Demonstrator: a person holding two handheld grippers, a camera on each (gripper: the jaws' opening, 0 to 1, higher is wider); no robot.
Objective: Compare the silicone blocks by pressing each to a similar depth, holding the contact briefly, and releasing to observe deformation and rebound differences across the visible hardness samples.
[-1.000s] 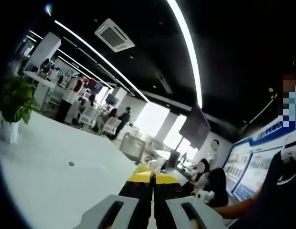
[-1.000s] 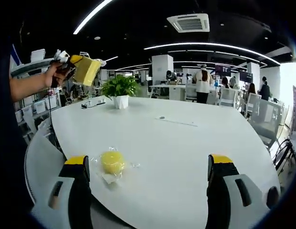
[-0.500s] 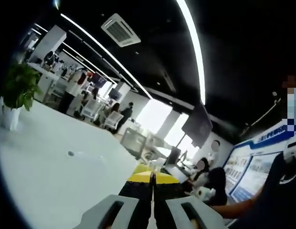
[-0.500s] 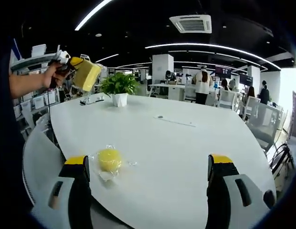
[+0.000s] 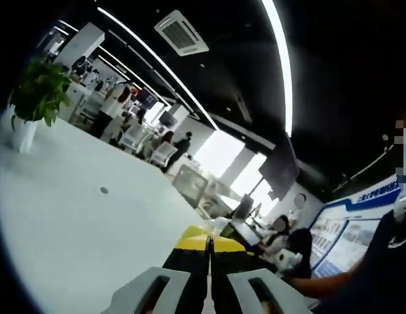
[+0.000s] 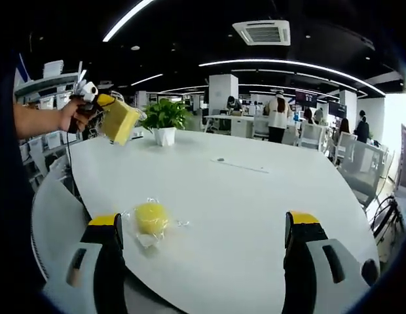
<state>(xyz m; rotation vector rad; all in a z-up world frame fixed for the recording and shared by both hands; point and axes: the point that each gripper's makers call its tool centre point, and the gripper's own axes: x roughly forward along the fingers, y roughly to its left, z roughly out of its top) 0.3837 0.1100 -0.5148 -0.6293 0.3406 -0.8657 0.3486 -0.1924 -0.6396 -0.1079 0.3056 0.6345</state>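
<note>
In the right gripper view, the right gripper (image 6: pixel 204 245) stands with its two yellow-tipped jaws spread wide apart, nothing between them, above the near edge of a large round white table (image 6: pixel 255 196). Just inside its left jaw, close to that jaw's tip, lies a round yellow silicone block (image 6: pixel 151 218) in a clear plastic wrapper, resting on the tabletop and touching neither jaw. Far ahead and off to the left of the jaws, the left gripper (image 6: pixel 120 120) is held up in the air by a hand (image 6: pixel 71 116), above the far left edge of the table; its yellow jaws look pressed together, well apart from the block. Just beyond it, a potted plant (image 6: pixel 165 121) in a white pot stands on the table. Ahead of the jaws, near the table's middle, a small dark spot and a thin line mark the surface. Beyond the table, people stand and sit among desks and white chairs under long ceiling light strips and a ceiling air vent (image 6: pixel 260 31). In the left gripper view, the left gripper (image 5: pixel 210 245) has its jaws closed flat against each other with no visible gap and nothing seen between them, pointing over the white table (image 5: pixel 72 222) toward the bright office windows. The potted plant (image 5: pixel 38 91) stands far off to the left of these jaws, and seated people and a blue wall display (image 5: pixel 350 229) lie to their right.
</note>
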